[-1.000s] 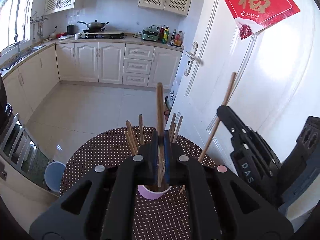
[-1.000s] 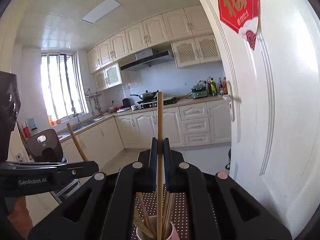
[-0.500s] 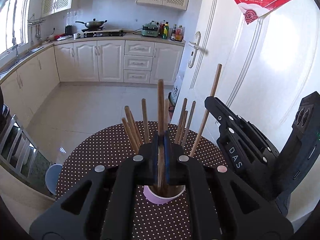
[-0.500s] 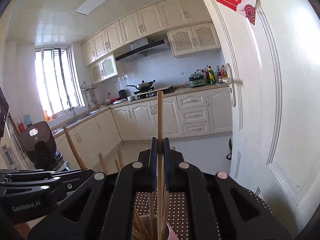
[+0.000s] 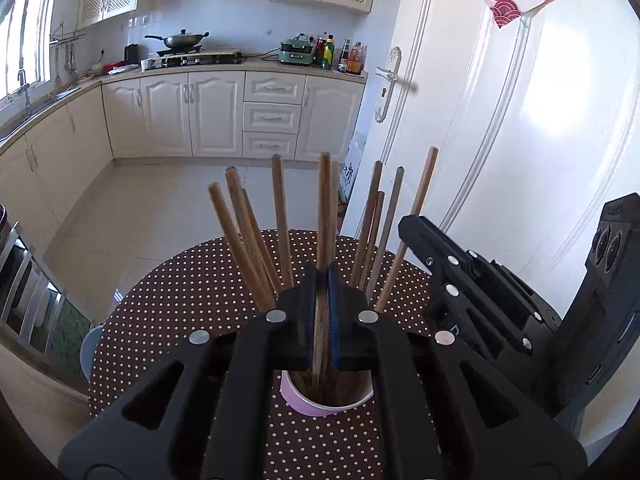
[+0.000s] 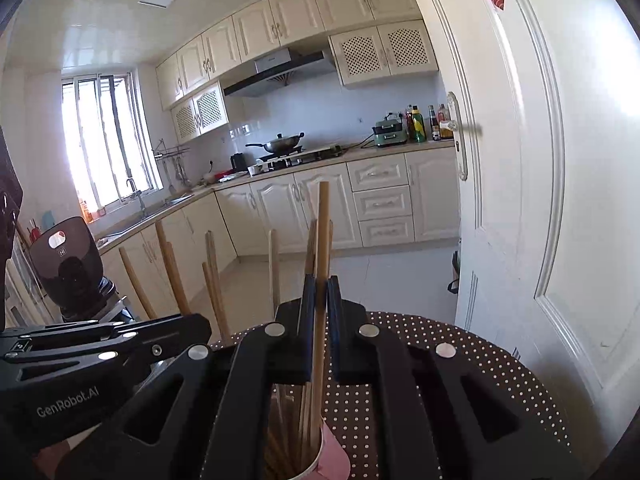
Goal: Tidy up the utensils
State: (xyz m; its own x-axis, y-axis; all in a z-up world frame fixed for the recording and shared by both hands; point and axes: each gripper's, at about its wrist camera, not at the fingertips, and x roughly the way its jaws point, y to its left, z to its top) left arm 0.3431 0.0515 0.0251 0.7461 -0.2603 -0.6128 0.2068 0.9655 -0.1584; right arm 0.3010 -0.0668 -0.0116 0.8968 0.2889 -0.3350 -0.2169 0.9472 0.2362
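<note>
While over pink cup (image 5: 327, 398) | left fingers (image 5: 322, 280) pinch chopstick (image 5: 324, 208) | right fingers (image 6: 321, 288) pinch chopstick (image 6: 322, 232)

Your wooden chopsticks (image 5: 280, 224) stand fanned in the pink cup (image 5: 326, 402) on the dotted table (image 5: 180, 300), near edge.

Both the left gripper (image 5: 322, 280) and the right gripper (image 6: 318, 284) point downward, jaws nearly closed.

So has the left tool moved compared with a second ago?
Yes. The left tool has come down toward the pink cup on the dotted table; the cup looks larger and nearer.
</note>
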